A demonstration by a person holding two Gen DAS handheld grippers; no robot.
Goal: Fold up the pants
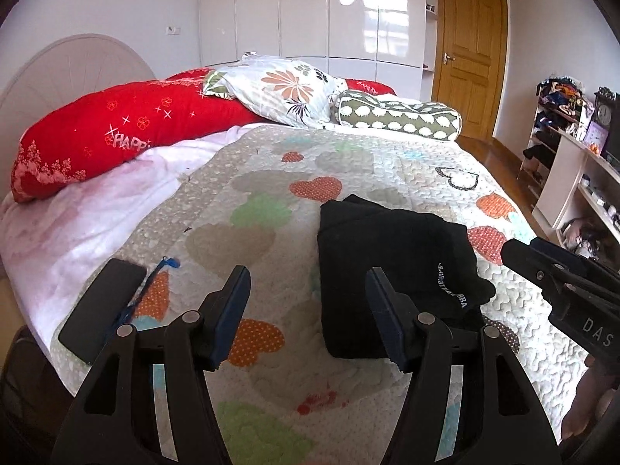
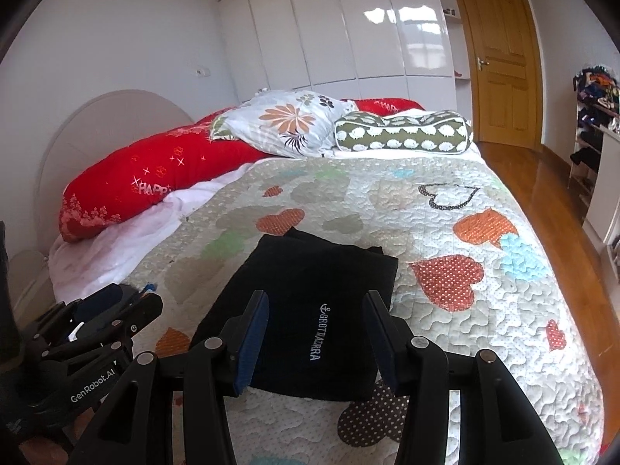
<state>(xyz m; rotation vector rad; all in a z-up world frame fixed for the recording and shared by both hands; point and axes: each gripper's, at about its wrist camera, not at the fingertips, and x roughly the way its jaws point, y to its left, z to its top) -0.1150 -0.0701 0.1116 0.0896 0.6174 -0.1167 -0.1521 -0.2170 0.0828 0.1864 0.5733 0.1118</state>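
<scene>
The black pants (image 1: 391, 255) lie folded into a compact rectangle on the heart-patterned quilt (image 1: 271, 178), white lettering facing up. In the right wrist view the pants (image 2: 310, 310) lie straight ahead. My left gripper (image 1: 306, 302) is open and empty, above the quilt just left of the pants' near edge. My right gripper (image 2: 316, 329) is open and empty, hovering over the pants' near end. The right gripper shows at the right edge of the left wrist view (image 1: 562, 275); the left gripper shows at the lower left of the right wrist view (image 2: 93, 329).
A black phone (image 1: 102, 310) with a blue cord lies on the quilt's left edge. Red, floral and green patterned pillows (image 1: 294, 89) sit at the headboard. White shelves (image 1: 581, 178) and a wooden door (image 1: 469, 58) stand to the right, across the wooden floor.
</scene>
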